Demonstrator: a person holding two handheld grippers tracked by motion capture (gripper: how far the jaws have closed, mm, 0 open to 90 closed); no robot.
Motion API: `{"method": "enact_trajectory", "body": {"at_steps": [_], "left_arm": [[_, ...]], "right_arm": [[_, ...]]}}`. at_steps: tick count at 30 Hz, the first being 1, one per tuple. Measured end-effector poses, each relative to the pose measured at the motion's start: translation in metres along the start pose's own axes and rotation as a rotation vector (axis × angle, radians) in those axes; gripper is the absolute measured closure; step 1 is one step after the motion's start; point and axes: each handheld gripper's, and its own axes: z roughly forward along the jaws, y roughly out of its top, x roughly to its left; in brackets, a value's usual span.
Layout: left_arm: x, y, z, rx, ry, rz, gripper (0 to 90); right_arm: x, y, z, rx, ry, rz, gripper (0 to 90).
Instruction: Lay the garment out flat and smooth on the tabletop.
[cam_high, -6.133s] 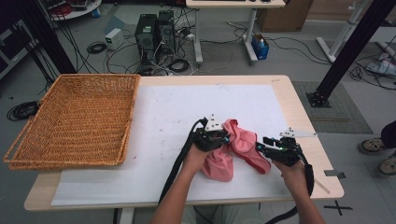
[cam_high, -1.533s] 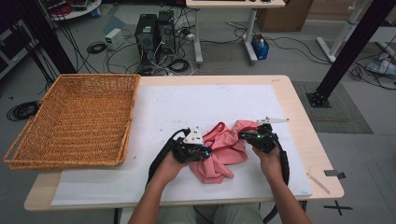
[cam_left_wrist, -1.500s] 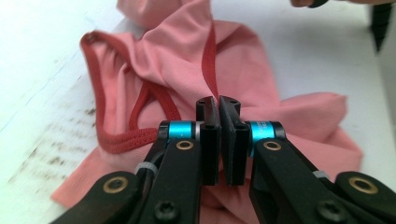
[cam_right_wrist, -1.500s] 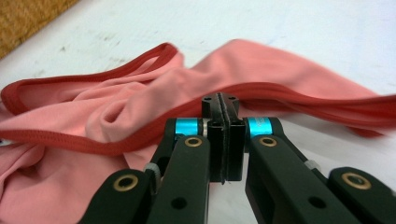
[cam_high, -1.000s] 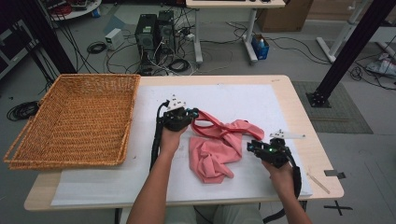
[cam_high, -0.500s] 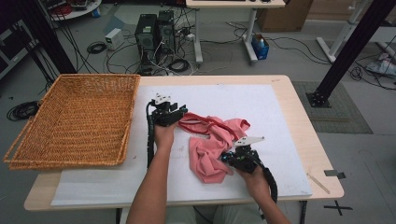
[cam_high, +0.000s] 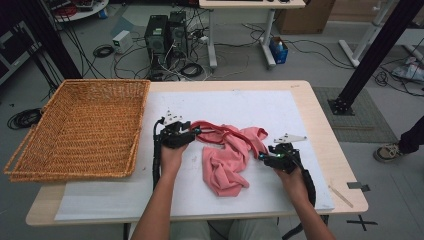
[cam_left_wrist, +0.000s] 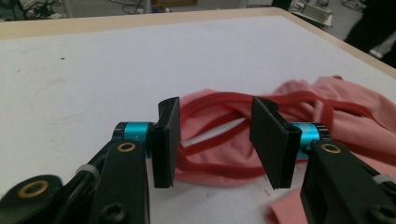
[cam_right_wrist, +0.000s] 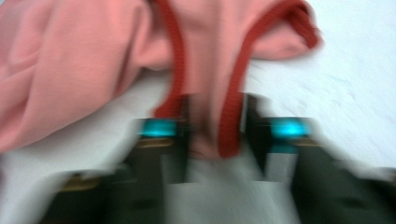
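Spreading a pink garment (cam_high: 231, 157) with red trim, crumpled mid-worktop (cam_high: 310, 125) on white sheet. Left gripper (cam_left_wrist: 215, 135): jaws have just been opening, now spread, red strap between them, unpinched. Right gripper (cam_right_wrist: 215, 140): jaws have just been opening slightly, straddling a red-edged tip; grip cannot be told through blur. Next: re-pinch edges, draw apart flat.

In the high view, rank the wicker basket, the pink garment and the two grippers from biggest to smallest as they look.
1. wicker basket, clearly largest.
2. pink garment, spread between the grippers.
3. left gripper and right gripper: they look about alike, so I won't rank one over the other.
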Motion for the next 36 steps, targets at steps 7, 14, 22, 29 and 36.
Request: {"method": "enact_trajectory", "body": {"at_steps": [7, 14, 22, 29, 36], "left_arm": [[-0.015, -0.004, -0.007, 0.042, -0.064, 0.061, 53.5], [-0.038, -0.017, 0.004, 0.184, -0.128, 0.174, 53.7], [-0.059, -0.026, 0.019, 0.271, -0.138, 0.303, 74.3], [-0.062, -0.032, -0.007, 0.280, -0.046, 0.300, 87.5], [-0.047, -0.045, -0.060, 0.197, 0.028, 0.183, 87.6]], "right_arm": [[-0.029, 0.048, 0.000, -0.196, -0.072, 0.107, 85.1], [-0.053, 0.078, 0.027, -0.180, -0.215, 0.204, 68.2], [-0.046, 0.055, -0.010, -0.249, -0.106, 0.223, 61.4], [-0.008, 0.004, -0.023, -0.188, 0.013, 0.199, 61.5], [0.026, -0.015, -0.011, -0.083, 0.092, 0.179, 62.0]]}}
